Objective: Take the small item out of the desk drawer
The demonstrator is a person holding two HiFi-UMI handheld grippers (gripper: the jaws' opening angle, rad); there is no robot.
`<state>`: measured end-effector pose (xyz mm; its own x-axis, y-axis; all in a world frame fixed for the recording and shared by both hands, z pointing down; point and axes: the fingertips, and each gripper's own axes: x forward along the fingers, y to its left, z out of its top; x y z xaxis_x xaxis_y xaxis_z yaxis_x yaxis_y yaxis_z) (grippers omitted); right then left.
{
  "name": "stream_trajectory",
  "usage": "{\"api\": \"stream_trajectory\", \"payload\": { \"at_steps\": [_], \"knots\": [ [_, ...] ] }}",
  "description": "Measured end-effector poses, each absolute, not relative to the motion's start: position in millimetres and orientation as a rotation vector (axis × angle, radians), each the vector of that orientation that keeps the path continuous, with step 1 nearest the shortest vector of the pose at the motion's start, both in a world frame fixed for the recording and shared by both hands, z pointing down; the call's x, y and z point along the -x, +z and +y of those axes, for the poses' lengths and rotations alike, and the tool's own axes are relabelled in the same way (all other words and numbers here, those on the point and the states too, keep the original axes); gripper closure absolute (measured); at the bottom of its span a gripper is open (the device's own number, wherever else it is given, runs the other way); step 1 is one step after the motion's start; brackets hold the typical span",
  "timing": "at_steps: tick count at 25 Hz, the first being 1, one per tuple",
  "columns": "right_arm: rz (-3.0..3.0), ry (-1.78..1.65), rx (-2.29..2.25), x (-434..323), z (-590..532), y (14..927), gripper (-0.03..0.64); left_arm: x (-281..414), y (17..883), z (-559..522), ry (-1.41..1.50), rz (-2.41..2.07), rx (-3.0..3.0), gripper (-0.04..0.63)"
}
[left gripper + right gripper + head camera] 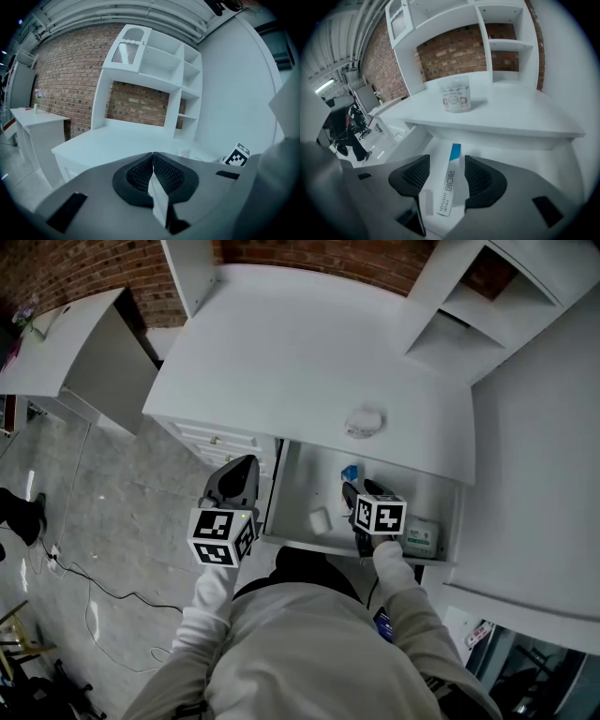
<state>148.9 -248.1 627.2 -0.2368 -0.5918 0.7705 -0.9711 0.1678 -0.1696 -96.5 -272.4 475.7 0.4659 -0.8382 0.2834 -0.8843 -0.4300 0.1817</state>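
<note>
Right claw (446,174) low in drawer (298,486), apart astride white tube (448,190); left claw (153,161) together, outside.

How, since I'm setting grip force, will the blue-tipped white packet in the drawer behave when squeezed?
The packet looks thin and flat, so probably light and bendy. Its smooth face may slide on the drawer floor. Lying flat between the right gripper's open jaws, it shouldn't roll.

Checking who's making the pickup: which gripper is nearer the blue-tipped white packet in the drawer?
Right. The right gripper is down in the open drawer, fingers apart either side of the packet. The left gripper, shut, hangs outside the drawer's left wall.
</note>
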Motion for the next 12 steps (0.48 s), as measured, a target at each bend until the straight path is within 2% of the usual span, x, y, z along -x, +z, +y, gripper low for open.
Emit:
{"api": "stream_trajectory", "payload": {
  "at_steps": [12],
  "knots": [
    [-1.719,0.963,-1.308,-153.9,-220.8,687.7,0.372,95.2,487.8,-273.2,0.257,-1.451,-2.398,0.575]
  ]
}}
